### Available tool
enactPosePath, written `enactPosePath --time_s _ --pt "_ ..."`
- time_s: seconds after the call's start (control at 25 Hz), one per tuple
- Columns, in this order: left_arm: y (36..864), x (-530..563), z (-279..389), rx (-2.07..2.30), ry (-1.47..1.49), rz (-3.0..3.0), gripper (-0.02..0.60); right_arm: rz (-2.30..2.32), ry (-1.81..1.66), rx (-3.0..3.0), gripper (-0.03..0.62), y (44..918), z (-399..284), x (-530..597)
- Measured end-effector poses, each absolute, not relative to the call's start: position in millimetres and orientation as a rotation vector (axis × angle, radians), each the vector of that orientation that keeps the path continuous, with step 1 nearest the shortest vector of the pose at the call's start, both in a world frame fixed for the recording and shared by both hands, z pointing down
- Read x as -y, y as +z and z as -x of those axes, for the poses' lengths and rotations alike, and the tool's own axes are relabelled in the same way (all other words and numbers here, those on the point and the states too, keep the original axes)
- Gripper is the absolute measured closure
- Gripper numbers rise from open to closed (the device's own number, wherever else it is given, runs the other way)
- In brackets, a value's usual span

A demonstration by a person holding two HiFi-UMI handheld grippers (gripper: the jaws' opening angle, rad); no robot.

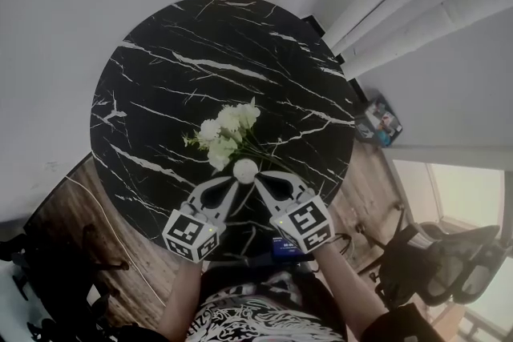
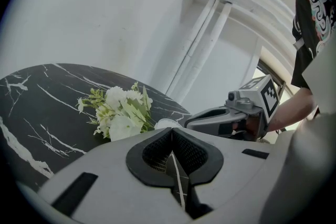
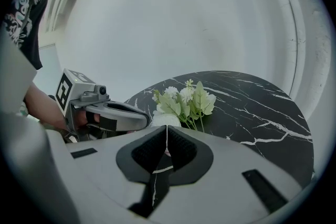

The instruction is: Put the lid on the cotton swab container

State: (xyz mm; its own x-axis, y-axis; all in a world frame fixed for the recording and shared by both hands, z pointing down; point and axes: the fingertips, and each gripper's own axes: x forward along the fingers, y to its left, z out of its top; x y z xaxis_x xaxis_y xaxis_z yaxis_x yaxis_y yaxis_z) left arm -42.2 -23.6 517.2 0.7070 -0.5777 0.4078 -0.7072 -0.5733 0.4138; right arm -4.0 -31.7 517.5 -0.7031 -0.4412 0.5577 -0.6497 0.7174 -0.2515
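1. While both tools point inward at the cotton swab container (image 1: pixel 245 169), the chief risk is a knock. The small white round piece looks light. It stands on the black marble table (image 1: pixel 160 76) at lower centre of the head view, just below the white flower bunch (image 1: pixel 227 132). A closed tip could slide it across the smooth top or into the stems.
2. Left gripper (image 1: pixel 234 183): its own view shows the jaws pressed together along one line, with nothing held. The tip lies just beside the container's lower-left side. Contact cannot be confirmed.
3. Right gripper (image 1: pixel 260 179): the jaws are likewise closed, and I can identify nothing between them. The tip sits just beside the container's lower-right side.
4. Second risk: neither closed pair can take hold of a lid or steady the body. Both would need to open first, and opening this close could itself nudge the piece.
5. Third risk: leaves and stems stand right behind the container. A lid brought down from that side could catch on them and seat crooked.
6. Container and contents: all three views show only a white rounded top. I cannot tell whether the lid is already seated on it. No swabs are visible, and no separate lid shows elsewhere on the table.
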Motion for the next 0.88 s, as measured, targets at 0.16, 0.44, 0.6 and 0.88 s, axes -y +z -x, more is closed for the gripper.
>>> enactPosePath --time_s 0.16,0.44,0.6,0.88 --pt "510 29 47 0.998 0.302 -2.365 0.566 -0.854 0.604 2.461 0.576 512 3 32" --pt "493 32 51 1.050 0.320 -2.392 0.566 -0.953 0.613 2.481 0.576 496 -10 36" --pt "477 35 54 1.116 0.331 -2.435 0.567 -1.019 0.621 2.488 0.576 481 -18 34" --pt "446 31 49 1.169 0.304 -2.498 0.568 -1.171 0.609 2.535 0.576 439 -36 25"
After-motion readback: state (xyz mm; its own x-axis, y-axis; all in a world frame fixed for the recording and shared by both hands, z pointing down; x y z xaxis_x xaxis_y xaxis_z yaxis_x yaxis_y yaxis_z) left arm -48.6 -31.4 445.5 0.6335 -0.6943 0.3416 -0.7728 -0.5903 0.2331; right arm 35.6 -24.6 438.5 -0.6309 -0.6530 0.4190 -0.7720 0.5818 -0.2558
